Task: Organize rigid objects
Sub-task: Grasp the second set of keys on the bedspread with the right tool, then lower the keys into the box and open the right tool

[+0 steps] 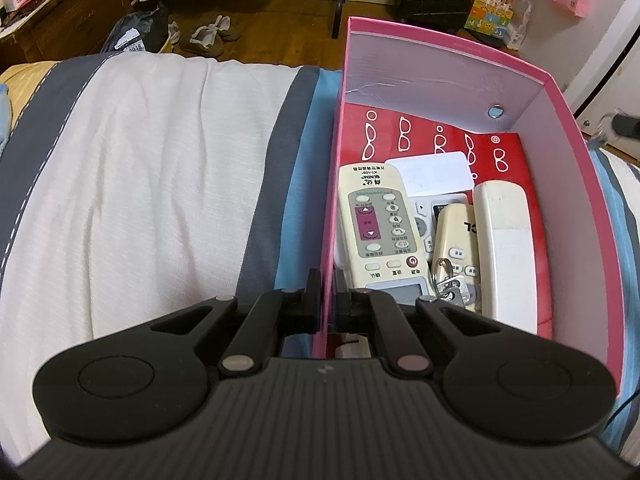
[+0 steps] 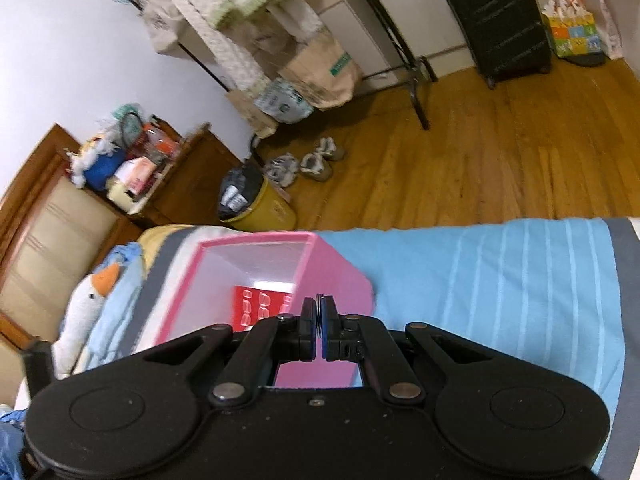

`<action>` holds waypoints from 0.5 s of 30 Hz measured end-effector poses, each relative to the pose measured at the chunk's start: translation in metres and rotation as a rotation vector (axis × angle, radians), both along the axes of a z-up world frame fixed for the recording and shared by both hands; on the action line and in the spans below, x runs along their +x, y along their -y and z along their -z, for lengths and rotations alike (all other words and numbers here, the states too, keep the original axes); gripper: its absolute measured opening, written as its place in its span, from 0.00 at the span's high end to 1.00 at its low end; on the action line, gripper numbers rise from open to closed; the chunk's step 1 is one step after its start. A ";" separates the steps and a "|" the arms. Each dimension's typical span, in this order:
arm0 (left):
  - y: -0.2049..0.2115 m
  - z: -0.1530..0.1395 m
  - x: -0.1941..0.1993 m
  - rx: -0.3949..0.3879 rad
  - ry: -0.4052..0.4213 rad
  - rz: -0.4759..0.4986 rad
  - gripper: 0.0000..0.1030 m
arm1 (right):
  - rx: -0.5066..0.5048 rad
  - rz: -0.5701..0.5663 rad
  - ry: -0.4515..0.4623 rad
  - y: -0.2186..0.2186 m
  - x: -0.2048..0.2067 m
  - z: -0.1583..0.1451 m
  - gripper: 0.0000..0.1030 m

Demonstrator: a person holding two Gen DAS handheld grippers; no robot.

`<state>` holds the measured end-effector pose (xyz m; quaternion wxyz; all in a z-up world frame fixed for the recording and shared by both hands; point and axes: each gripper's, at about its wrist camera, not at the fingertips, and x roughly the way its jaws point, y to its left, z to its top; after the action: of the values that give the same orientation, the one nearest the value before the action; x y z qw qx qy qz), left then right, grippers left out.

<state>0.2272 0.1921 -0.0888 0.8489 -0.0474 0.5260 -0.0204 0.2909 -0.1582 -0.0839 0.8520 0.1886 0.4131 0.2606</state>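
- Left gripper (image 1: 327, 300) is nearly closed, one finger outside and one inside the near-left wall of the pink box (image 1: 576, 168), pinching that wall; it looks set to steady or shift the box.
- Box sits on the bed (image 1: 140, 184), open top up, its long axis running away from the left gripper; in the right wrist view it lies just ahead and below-left of the right gripper.
- Inside the box, left to right: a cream remote (image 1: 378, 236) lying flat, long axis parallel to the box walls, its display end toward the gripper; a white card (image 1: 434, 174) beyond it; a smaller remote (image 1: 458, 252) angled slightly, with a key ring (image 1: 448, 280) resting on its near end; a plain white remote (image 1: 508, 248), also lengthwise, close to the right wall.
- All of these lie on a red sheet (image 1: 424, 136) covering the box floor.
- Right gripper (image 2: 319, 320) is closed on a thin dark ring-like thing (image 2: 319, 316), held edge-on between the pads; what it is I cannot tell.
- Judged from this, the coming move turns on the right gripper's position: it hovers over the box's right wall, so the open box lies slightly forward and left of it, and the held thing probably needs to travel that way before release. The right gripper is the nearer free one; the left is occupied with the wall.
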 end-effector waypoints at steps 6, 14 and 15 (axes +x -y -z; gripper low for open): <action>0.000 -0.002 0.000 0.006 0.004 0.015 0.96 | 0.042 -0.029 0.050 -0.014 -0.017 -0.033 0.95; -0.005 -0.002 -0.002 -0.026 0.009 0.001 0.96 | 0.067 -0.176 0.082 -0.065 -0.035 -0.059 0.95; -0.006 -0.002 -0.002 -0.031 0.010 -0.004 0.96 | 0.065 -0.198 0.077 -0.073 -0.035 -0.059 0.95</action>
<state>0.2253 0.1978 -0.0870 0.8506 -0.0615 0.5214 -0.0274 0.2558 -0.0849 -0.0247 0.8308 0.1643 0.3881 0.3637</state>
